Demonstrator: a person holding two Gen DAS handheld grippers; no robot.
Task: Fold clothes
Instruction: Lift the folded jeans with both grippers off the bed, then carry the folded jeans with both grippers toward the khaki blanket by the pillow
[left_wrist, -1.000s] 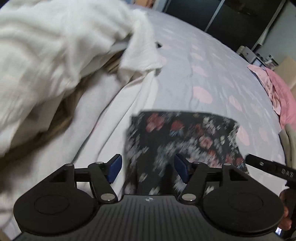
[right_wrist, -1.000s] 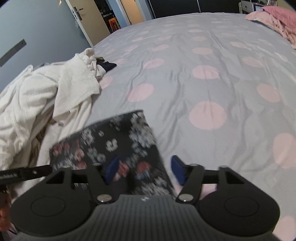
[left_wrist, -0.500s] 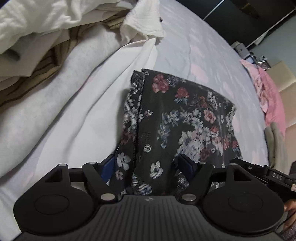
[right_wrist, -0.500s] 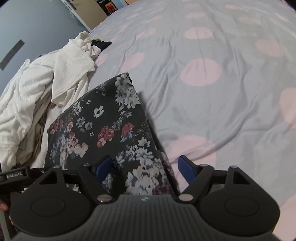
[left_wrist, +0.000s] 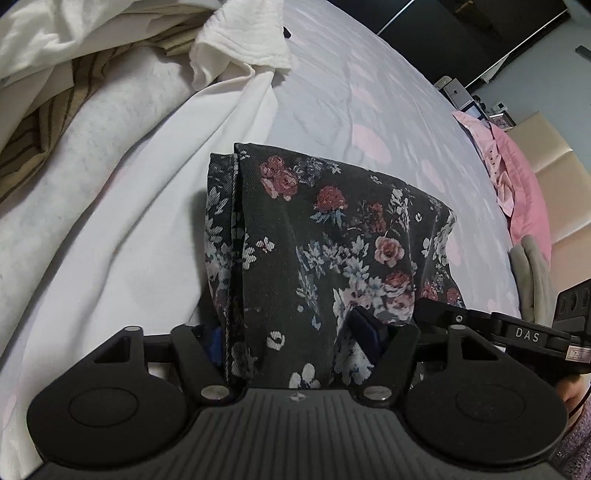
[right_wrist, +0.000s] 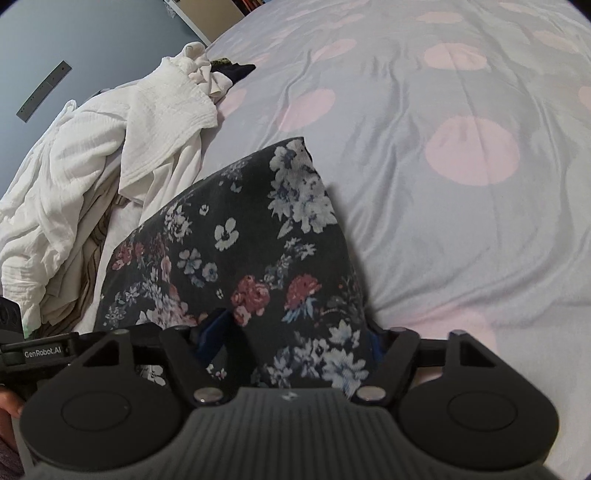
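Note:
A folded dark floral garment (left_wrist: 321, 236) lies on the bed, partly on white laundry. It also shows in the right wrist view (right_wrist: 236, 258). My left gripper (left_wrist: 291, 336) is open, its blue pads on either side of the garment's near left end, with cloth lying between them. My right gripper (right_wrist: 295, 339) is open around the garment's near right end, and cloth covers part of its fingers. The right gripper's body (left_wrist: 524, 336) shows at the right of the left wrist view. The left gripper's body (right_wrist: 40, 350) shows at the left of the right wrist view.
A heap of white and striped laundry (left_wrist: 92, 85) lies to the left, also in the right wrist view (right_wrist: 92, 158). The grey bedspread with pink dots (right_wrist: 461, 147) stretches ahead and right. Pink bedding (left_wrist: 517, 177) and a beige headboard (left_wrist: 554, 155) lie at the far right.
Both grippers have moved forward and down onto the garment's near edge. The garment now lies between each pair of open fingers; a second ago it was ahead of them.

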